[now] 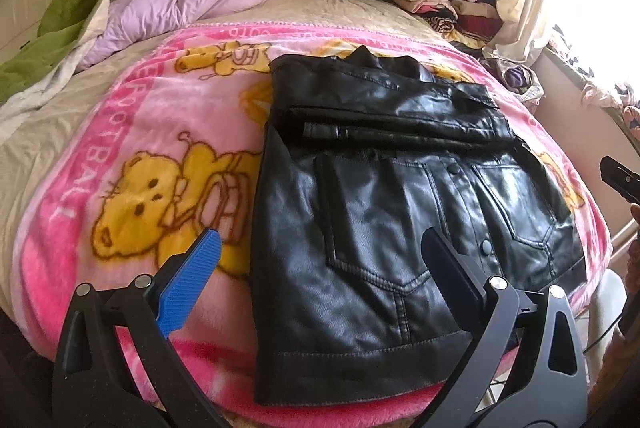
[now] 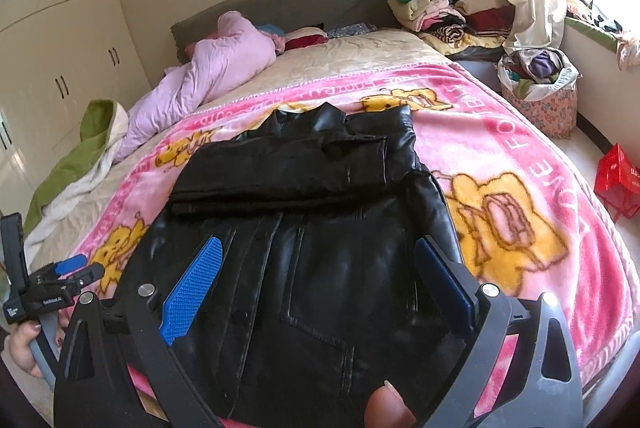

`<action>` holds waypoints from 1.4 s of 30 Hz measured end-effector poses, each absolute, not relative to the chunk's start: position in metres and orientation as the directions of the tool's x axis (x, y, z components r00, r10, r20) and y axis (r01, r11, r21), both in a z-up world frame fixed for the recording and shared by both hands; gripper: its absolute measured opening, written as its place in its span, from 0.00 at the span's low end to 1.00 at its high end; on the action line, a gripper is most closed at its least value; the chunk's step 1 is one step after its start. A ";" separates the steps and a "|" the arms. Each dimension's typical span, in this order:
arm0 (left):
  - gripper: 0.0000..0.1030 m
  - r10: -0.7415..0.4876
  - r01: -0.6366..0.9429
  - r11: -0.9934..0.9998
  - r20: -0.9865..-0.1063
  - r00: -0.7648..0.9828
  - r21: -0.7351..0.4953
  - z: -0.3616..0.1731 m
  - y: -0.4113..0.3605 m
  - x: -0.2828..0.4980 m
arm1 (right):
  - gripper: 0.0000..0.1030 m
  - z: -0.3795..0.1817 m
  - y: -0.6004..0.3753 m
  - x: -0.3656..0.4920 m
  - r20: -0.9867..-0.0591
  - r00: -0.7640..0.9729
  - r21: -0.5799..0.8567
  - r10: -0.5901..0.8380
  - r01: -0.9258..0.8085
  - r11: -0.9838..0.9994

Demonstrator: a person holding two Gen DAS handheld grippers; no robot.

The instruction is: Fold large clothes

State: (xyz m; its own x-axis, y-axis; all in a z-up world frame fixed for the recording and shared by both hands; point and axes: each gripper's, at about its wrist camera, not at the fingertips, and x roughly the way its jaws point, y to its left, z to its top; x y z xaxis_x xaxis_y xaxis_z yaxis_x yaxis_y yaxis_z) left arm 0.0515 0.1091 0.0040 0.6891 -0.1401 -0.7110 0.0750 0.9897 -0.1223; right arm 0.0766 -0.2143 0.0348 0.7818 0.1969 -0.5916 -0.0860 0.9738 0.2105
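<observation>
left gripper [image 1: 320, 264] fingers released, hovering over jacket [image 1: 392, 204] hem | right gripper [image 2: 320, 276] fingers released, above jacket | pink blanket [image 1: 120, 132] on bed; wardrobe [image 2: 60, 60] at 10 o'clock

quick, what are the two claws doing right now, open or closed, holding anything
Left claw: open, empty, above the black leather jacket's near-left edge.
Right claw: open, empty, above the jacket.

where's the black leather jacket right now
The black leather jacket lies flat on the pink bear-print blanket at the near end of the bed, centred in both wrist views, sleeves folded across its chest, between and just beyond both open grippers.
</observation>
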 end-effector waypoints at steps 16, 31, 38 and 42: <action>0.91 -0.126 0.059 0.992 -0.742 0.658 -0.116 -0.016 0.119 0.034 | 0.94 0.005 -0.207 0.065 -0.648 0.739 0.180 0.186 -0.089 0.980; 0.91 -0.094 0.015 0.994 -0.772 0.628 -0.109 -0.038 0.140 0.025 | 0.94 -0.019 -0.213 0.060 -0.692 0.703 0.149 0.161 -0.079 0.986; 0.91 -0.171 0.021 0.980 -0.793 0.585 -0.196 -0.055 0.141 0.029 | 0.94 -0.029 -0.228 0.055 -0.708 0.691 0.149 0.147 -0.057 0.987; 0.91 -0.214 0.042 0.972 -0.800 0.560 -0.230 -0.064 0.134 0.034 | 0.95 -0.041 -0.240 0.053 -0.730 0.670 0.152 0.135 -0.034 0.988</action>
State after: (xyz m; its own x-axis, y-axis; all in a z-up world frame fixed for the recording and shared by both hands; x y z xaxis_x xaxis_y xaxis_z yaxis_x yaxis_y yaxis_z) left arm 0.0343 0.1341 -0.0643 0.5602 -0.2135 -0.8004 0.0421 0.9723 -0.2300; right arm 0.0526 -0.2405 -0.0413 0.6697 0.1355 -0.7301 -0.0338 0.9878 0.1523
